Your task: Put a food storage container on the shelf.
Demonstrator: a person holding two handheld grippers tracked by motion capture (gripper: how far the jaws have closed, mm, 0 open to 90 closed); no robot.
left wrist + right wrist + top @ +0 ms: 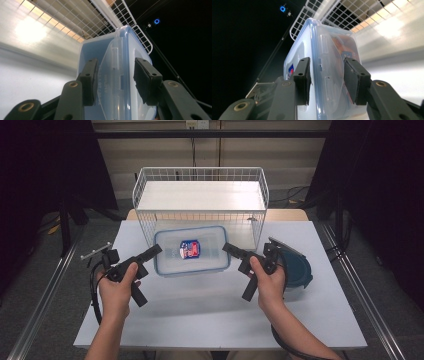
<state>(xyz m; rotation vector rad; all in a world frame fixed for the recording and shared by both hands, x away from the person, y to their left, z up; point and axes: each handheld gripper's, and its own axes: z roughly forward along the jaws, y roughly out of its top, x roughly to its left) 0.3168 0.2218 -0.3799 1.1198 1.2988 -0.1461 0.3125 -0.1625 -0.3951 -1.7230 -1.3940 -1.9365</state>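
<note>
A clear plastic box (191, 251) with a blue-rimmed lid sits between the two grippers, over the far middle of the white desk (215, 315) and just in front of a white wire basket (200, 195). From above, a small red and blue packet (189, 249) shows through the lid.

The left gripper (152, 252) comes in from the left and has the box's left end between its jaws. In the left gripper view the box (117, 72) stands on edge between the two black pads, with its side latch facing the camera. One pad lies against the lid side and the other against the underside, so the jaws pinch that end at a middling spread. The person's left hand (117, 287) grips the handle.

The right gripper (231, 251) mirrors it from the right. In the right gripper view the box (324, 70) again stands between the pads, which press on either face of its right end; the jaws clamp it at about the same spread. Orange and blue contents show through the wall there. The right hand (270, 287) holds that handle.

Whether the box rests on the desk or hangs just clear of it cannot be told from above.

A dark teal round lid (297, 270) lies on the desk at the right, just behind the right hand. The basket's mesh rises behind the box in both gripper views.
</note>
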